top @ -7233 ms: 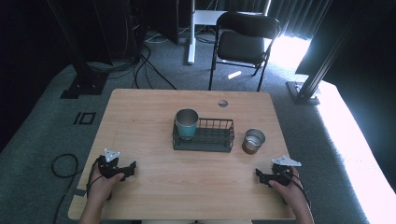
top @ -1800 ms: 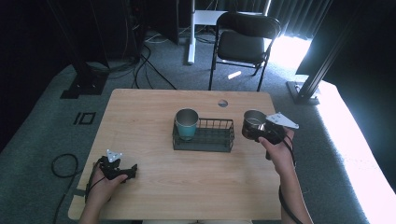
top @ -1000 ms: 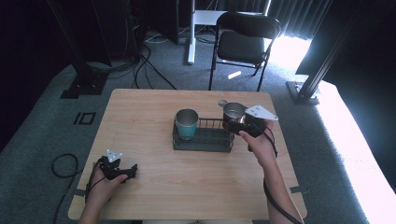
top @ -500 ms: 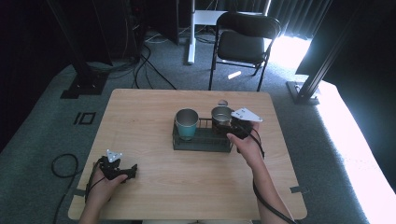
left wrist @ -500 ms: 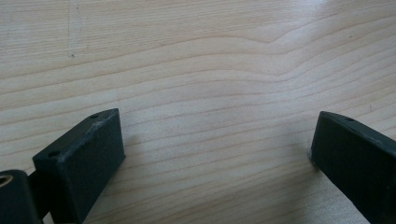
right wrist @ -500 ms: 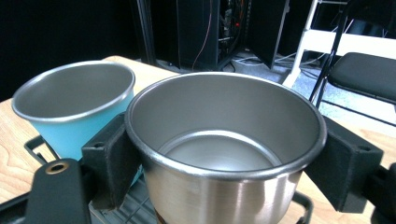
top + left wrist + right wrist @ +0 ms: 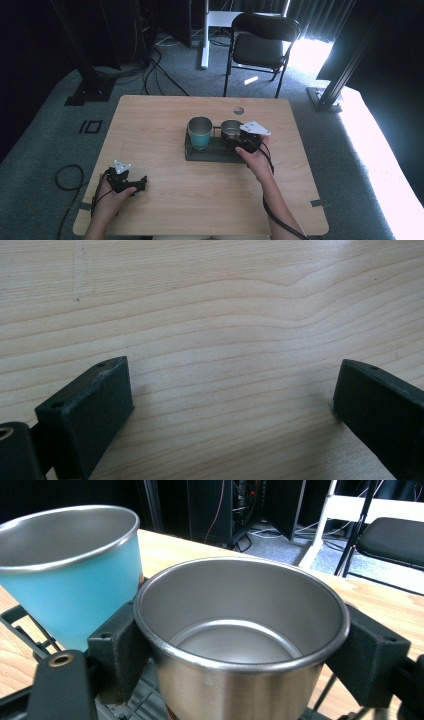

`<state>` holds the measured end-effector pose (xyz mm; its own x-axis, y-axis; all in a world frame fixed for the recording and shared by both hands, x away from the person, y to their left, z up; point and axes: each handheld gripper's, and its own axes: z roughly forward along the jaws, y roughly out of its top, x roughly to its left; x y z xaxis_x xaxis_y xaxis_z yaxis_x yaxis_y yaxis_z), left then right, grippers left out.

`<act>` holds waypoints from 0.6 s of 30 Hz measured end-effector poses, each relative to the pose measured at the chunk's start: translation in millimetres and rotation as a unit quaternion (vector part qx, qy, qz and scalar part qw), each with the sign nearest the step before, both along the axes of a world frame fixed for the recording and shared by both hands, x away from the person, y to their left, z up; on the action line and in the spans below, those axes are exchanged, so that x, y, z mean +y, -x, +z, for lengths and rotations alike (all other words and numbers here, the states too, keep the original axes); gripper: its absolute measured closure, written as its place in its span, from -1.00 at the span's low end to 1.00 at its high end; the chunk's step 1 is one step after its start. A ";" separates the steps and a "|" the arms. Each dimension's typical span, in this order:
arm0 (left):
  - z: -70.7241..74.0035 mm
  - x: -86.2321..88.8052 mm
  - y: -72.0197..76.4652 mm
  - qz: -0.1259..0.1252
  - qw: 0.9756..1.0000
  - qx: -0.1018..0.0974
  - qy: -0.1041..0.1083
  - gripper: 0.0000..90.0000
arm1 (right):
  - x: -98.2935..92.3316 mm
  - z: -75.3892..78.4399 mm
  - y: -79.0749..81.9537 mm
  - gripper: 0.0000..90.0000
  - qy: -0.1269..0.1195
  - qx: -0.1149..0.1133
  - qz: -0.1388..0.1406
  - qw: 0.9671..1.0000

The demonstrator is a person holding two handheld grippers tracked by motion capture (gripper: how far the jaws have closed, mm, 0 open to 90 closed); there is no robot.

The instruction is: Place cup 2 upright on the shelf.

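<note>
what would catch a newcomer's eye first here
Most striking is the steel cup clamped between the jaws of the right claw, held over the black wire rack at the table's middle. Right beside it in the rack stands a teal cup. At the near left edge of the wooden table, the left claw rests open on bare wood.

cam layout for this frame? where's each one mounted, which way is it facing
High view: fixed above the person's side, looking forward and down on the table; both forearms, left gripper, right gripper.
Left gripper view: rides the left gripper, facing bare tabletop; its two jaws wide apart.
Right gripper view: rides the right gripper, jaws clamping the steel cup beside the blue cup.
Shared: high and right gripper views both show the cups and wire rack.
</note>
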<state>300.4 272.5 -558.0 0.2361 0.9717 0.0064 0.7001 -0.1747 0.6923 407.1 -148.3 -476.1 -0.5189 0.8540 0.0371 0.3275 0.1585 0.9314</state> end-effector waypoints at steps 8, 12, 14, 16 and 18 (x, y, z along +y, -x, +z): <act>0.0 0.0 0.0 0.000 1.000 0.000 0.000 -0.92 | 5.0 -7.2 0.1 -0.60 0.014 0.006 -0.003 1.000; 0.0 0.0 0.0 0.000 1.000 0.000 0.000 -0.92 | 6.7 -8.4 -1.0 -0.60 0.024 0.011 -0.001 1.000; -0.1 -0.1 0.0 0.001 1.000 0.000 0.000 -0.92 | 6.7 -9.2 -0.8 -0.60 0.024 0.016 -0.002 1.000; 0.0 0.0 0.0 0.000 1.000 0.000 0.000 -0.92 | 5.4 -8.8 -0.3 -0.60 0.028 0.016 -0.006 0.999; 0.0 0.0 0.0 0.000 1.000 0.000 0.000 -0.92 | 3.5 -9.0 0.6 -0.60 0.025 0.019 -0.007 0.999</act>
